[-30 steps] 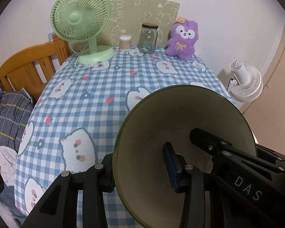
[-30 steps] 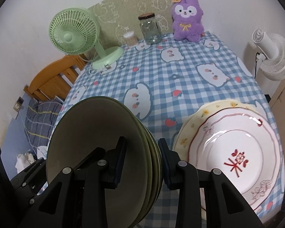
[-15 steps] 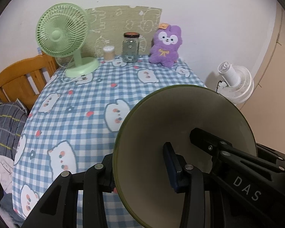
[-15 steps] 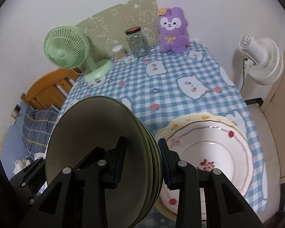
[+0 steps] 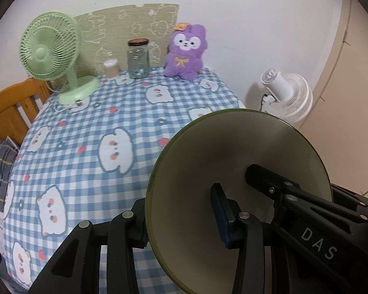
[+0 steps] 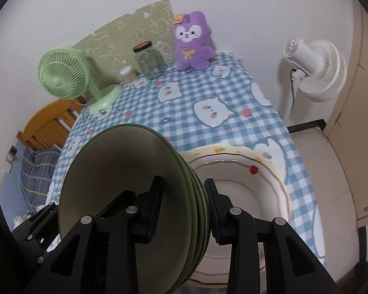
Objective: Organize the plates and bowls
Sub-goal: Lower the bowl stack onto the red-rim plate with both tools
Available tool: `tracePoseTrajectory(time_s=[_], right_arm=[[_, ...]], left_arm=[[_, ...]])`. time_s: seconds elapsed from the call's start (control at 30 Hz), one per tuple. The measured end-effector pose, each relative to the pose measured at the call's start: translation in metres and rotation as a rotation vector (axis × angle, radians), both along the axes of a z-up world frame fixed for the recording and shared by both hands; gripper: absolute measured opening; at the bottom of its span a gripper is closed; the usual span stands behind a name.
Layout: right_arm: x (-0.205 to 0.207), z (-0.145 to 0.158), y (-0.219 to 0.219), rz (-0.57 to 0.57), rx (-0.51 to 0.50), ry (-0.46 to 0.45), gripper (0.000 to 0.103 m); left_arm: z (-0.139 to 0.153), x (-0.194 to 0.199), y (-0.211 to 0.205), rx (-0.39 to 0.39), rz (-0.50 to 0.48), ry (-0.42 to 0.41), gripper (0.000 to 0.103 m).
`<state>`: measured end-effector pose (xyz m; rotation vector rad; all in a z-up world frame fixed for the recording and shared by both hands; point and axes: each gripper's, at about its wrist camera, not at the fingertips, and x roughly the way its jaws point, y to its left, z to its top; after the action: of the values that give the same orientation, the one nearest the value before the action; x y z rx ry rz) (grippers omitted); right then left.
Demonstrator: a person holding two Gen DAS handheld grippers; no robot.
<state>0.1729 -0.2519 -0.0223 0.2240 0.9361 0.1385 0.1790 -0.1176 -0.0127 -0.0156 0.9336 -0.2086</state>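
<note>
1. Left gripper [image 5: 181,223]: clamped on the rim of the green plates [image 5: 238,186], one finger behind, one inside the top plate.
2. Right gripper [image 6: 181,208]: gripping the same green plates, a nested stack held on edge between both grippers.
3. White plates [image 6: 245,191]: on the checked tablecloth [image 6: 196,98], just right of the right gripper's fingers.
4. Far ahead: green fan [image 5: 49,51], jar [image 5: 138,58], purple plush [image 5: 185,52].

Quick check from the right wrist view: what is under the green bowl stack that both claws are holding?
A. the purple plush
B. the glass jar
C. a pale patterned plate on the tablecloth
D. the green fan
C: the pale patterned plate lies on the checked tablecloth just past the green bowl stack.
</note>
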Motion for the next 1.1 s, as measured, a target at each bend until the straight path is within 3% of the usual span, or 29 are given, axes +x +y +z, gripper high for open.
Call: tracePoseTrajectory(time_s=[0.7,1.1], right_arm=[[0.011,-0.037,-0.041,-0.062,0.004,0.087,0.037],[0.017,-0.041,-0.042,-0.073,-0.011,0.06,0.037]], left_arm=[[-0.036,0.018,-0.043,0.005,-0.061,0.096,0.042],[-0.039,0.024,-0.047,0.029,-0.078,0.071,0.043]])
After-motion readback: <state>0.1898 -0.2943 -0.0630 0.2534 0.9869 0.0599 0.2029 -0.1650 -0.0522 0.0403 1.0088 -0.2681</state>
